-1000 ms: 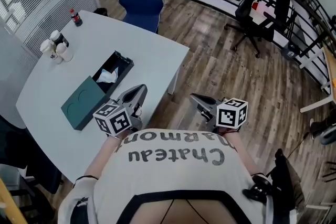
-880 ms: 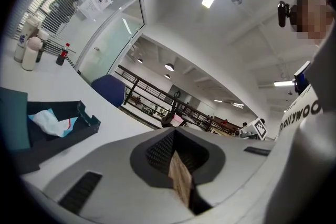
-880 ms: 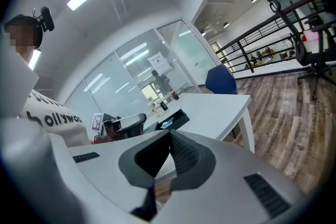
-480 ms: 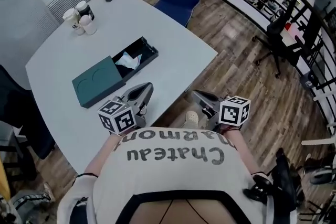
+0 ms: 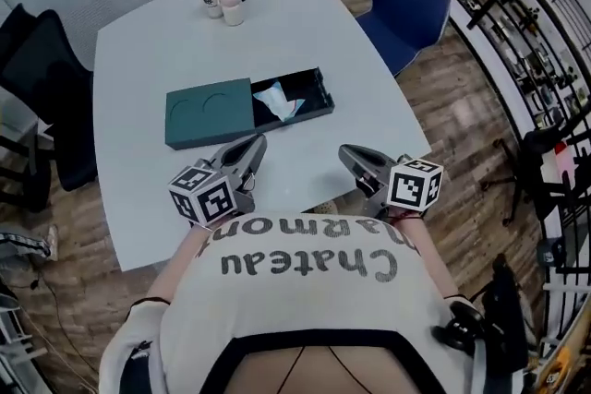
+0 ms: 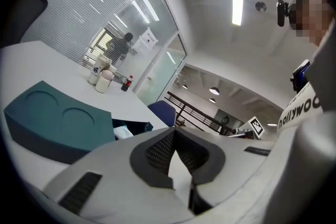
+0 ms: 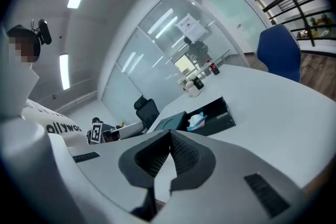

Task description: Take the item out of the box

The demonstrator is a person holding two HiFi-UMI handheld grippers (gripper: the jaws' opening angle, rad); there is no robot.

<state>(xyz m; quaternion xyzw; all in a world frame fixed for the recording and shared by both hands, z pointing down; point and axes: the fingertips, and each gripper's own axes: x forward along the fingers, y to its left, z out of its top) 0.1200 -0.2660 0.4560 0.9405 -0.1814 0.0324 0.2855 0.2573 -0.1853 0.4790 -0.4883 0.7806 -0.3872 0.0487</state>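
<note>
The task has barely begun, as far as the pictures show. The box [image 5: 316, 93] sits on the white table [image 5: 138, 51], just above the middle of the head view, with its right part open. The item [image 5: 276, 100], a crumpled white and pale blue thing, lies inside that open part, near its left end. A teal lid [image 5: 208, 111] with 2 round dents sits at the left of the box; whether it lies over that end or just beside it, I cannot tell.

Both tools are low in the frame, near the table's front edge and well apart from the box. The left gripper [image 5: 253, 146] has its jaws pressed together with nothing between them, and the left gripper view shows the same [image 6: 174, 132]. The right gripper [image 5: 348, 154] is likewise closed and empty [image 7: 169, 134].

So the box looks ready to reach into, but nothing has been grasped. What remains is the whole pick: reach to the open part, spread one pair of jaws, grip the item and lift it clear of the walls.
</note>
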